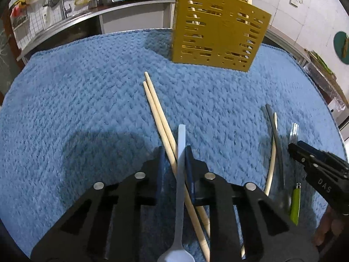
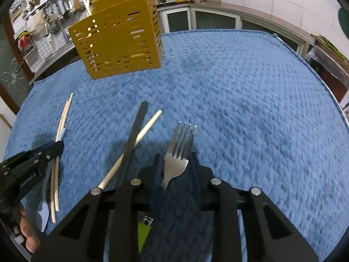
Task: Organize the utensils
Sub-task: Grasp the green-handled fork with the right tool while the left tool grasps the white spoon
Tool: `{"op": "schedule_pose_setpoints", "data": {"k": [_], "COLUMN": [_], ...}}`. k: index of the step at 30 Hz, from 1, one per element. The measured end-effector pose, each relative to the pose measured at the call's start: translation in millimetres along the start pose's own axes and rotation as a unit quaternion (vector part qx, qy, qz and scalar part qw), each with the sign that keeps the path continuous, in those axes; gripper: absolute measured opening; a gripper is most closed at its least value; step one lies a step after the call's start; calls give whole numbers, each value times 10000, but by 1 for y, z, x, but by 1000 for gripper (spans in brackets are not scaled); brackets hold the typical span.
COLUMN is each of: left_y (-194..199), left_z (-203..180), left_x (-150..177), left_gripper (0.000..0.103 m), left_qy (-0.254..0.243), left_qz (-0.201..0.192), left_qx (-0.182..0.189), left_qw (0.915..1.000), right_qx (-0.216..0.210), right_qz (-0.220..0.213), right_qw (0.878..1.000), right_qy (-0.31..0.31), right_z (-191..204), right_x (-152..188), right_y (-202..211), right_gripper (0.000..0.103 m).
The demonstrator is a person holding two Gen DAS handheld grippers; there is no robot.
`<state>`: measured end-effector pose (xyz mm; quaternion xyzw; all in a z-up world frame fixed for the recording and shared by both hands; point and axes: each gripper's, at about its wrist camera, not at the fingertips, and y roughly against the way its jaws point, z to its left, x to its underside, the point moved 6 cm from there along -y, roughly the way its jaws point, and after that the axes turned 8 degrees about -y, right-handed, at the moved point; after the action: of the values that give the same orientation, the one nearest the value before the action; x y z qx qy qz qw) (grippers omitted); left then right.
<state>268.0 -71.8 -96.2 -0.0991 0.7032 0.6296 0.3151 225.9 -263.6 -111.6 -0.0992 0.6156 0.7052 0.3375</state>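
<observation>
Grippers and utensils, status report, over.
Left gripper straddles white spoon and wooden chopsticks, pads not clearly pressing. Right gripper around fork. Yellow holder ahead, path clear.

Left gripper (image 1: 174, 152) and right gripper (image 2: 175, 163) both angle steeply downward, jaws narrowed; a hand (image 2: 27, 233) grips the left one

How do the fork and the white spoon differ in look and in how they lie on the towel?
The fork is shiny metal with a green handle; the white spoon is pale, matte plastic. The fork's tines point toward the yellow holder; the spoon's handle end points that way, its bowl toward the camera. The spoon lies across wooden chopsticks; the fork lies alone. Both lie flat on the blue towel, each between a gripper's fingers.
</observation>
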Motion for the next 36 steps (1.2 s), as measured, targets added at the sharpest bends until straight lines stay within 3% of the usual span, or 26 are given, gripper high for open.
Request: {"op": "schedule_pose_setpoints", "data": {"k": [10,15,19,30,36], "left_y": [-6,2,11,12,11], "left_z": [4,10,15,36,43], "left_x": [-4,-5,-8,-5,-3], "left_gripper": [15,7,5,5,5], "left_qy": [214,316,387,535,597], "left_qz": [-7,-94,-168,-169,-176], "left_qx": [79,141,188,146,186], "left_qw": [9997,9994,9989,9983,9979], "right_qx": [74,-150,-286,-265,-266], "right_qz": [105,34,-44,-139,-158], "right_qw": [9998,9999,9995,9963,9959], "right_qy": [170,69,95,800,847], "right_z": [6,3,0,13,15], "right_x": [-13,-16,-18,-15,-13], "right_y": [-10,-8,-4,3,1], "right_gripper": [26,25,25,25,25]}}
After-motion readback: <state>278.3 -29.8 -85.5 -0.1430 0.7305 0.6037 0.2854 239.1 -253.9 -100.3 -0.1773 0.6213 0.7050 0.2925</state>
